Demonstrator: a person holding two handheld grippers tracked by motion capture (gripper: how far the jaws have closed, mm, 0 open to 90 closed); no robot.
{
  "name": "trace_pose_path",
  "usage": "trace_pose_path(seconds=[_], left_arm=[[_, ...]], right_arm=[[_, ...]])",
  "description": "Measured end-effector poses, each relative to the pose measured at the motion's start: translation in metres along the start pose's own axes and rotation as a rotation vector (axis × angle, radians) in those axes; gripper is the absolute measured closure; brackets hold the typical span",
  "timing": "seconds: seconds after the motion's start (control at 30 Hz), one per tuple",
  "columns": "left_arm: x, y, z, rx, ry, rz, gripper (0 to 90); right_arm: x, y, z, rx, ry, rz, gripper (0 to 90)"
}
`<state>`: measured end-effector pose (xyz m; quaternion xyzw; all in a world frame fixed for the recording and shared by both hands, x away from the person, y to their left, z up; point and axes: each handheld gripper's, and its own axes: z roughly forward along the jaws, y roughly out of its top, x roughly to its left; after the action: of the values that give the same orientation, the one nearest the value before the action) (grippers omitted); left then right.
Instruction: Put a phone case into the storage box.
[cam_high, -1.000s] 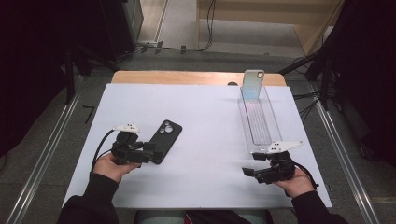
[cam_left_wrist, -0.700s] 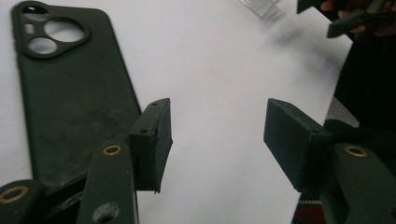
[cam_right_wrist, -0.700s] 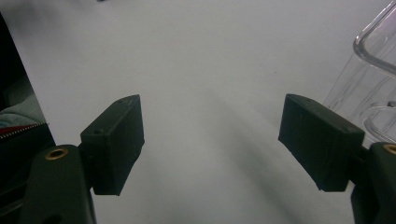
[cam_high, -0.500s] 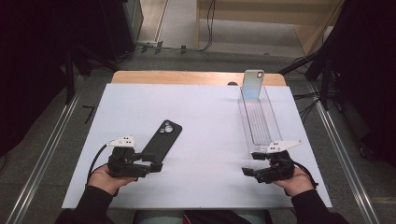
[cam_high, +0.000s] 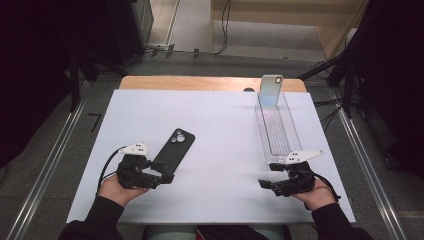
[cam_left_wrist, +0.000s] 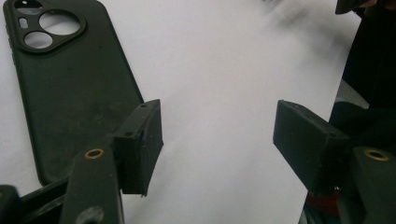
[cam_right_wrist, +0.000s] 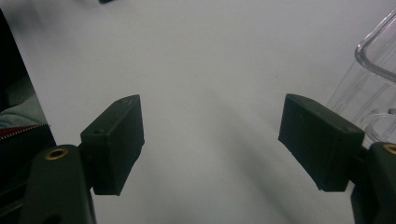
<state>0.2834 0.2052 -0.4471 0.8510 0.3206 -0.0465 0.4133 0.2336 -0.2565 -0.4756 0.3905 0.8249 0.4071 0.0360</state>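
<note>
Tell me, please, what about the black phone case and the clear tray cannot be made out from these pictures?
- Black phone case: its near end in the high view, covered by the left tongs; the left gripper view's edge cuts its top.
- Clear tray: its near end in the high view, behind the right tongs' grey plate.
- Phone standing in the tray: its lower end, blurred through the wall.

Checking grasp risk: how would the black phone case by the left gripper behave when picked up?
The black phone case looks thin and lies flat on the white table, so it is probably light and somewhat flexible. Its matte back likely grips well. Lying flush, an edge may be hard to catch.
</note>
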Motion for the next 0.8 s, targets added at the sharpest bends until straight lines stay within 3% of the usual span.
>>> trace_pose_path(seconds=[0.17,0.27,0.43,0.53,0.63,0.8], left_arm=[[0.005,0.005,0.0,-0.031,0.018,-0.044,33.0],[0.007,0.009,0.001,-0.032,0.003,-0.037,32.9],[0.009,0.018,0.005,-0.047,0.019,-0.027,31.2],[0.011,0.022,0.007,-0.039,0.029,-0.061,26.5],[0.012,0.027,0.01,-0.034,0.06,-0.065,20.5],[0.016,0.032,0.015,-0.028,0.054,-0.04,19.7]], right_arm=[[0.0,0.0,0.001,0.001,-0.001,0.0,20.4],[0.0,0.0,0.001,0.0,-0.002,0.001,20.4],[0.0,0.0,0.002,0.005,0.0,-0.003,20.4],[0.0,0.0,0.001,0.004,0.0,-0.001,20.5],[0.0,0.0,0.001,0.005,0.0,0.002,20.4],[0.0,0.0,0.002,0.004,-0.001,-0.002,20.4]])
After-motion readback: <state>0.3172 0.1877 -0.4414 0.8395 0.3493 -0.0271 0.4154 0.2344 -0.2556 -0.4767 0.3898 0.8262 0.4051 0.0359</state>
